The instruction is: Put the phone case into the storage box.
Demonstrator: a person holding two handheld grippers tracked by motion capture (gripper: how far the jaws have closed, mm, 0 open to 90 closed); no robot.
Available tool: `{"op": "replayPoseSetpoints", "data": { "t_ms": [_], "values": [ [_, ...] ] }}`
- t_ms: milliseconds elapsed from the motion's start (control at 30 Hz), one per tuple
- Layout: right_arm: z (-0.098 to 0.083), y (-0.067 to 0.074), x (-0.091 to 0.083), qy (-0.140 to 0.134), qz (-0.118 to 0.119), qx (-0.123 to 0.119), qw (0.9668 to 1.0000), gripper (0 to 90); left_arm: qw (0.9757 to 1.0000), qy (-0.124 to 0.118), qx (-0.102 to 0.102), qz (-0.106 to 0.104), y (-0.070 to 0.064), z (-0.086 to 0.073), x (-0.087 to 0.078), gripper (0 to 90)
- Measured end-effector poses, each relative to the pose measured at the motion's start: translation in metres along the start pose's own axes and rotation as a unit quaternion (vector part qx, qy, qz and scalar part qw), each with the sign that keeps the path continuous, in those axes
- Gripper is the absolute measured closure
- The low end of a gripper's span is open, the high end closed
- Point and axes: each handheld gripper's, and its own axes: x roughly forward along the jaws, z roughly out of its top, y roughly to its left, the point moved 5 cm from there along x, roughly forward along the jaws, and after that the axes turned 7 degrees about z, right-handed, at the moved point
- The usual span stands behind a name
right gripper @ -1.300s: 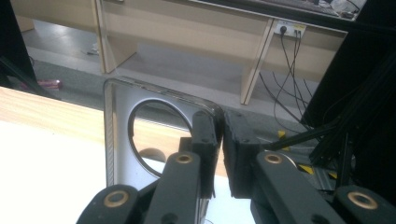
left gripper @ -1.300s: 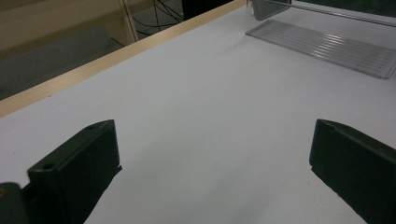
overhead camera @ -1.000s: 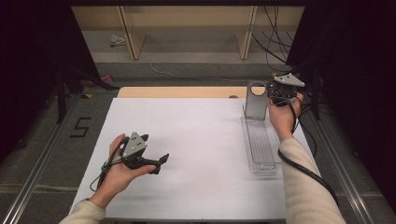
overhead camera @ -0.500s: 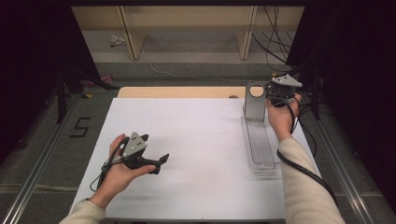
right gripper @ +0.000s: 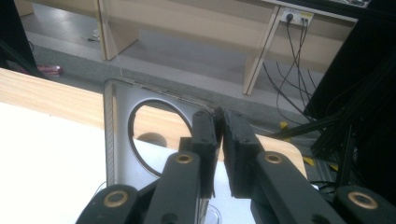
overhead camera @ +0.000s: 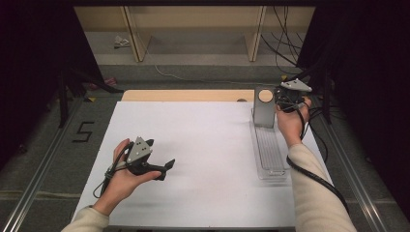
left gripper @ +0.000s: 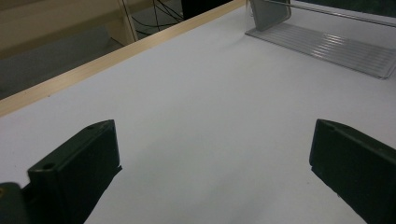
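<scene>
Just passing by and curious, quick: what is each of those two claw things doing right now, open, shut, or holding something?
Left gripper: open, nothing between its jaws.
Right gripper: shut on the top edge of the upright grey plate.

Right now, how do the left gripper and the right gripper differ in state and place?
The left gripper is open and holds nothing; the right gripper is shut on the top edge of the stand. The left gripper hovers over the bare white table near the person; the right gripper is at the far right. Both have black jaws.
</scene>
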Motion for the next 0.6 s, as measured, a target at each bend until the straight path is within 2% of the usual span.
{"op": "replayPoseSetpoints", "data": {
  "t_ms": [333,600],
  "values": [
    [0.0024,-0.0018,0.0011,0.001,0.002,-0.002,1.0000,83.6,1.0000,-0.001,0.000,0.000,-0.0008,0.0005,-0.0005,1.2],
    [-0.0025,-0.0045,0.0044,0.003,0.001,0.008,1.0000,83.5,1.0000,-0.001,-0.002,0.000,-0.0003,0.0005,-0.0002,1.2]
  ]
}}
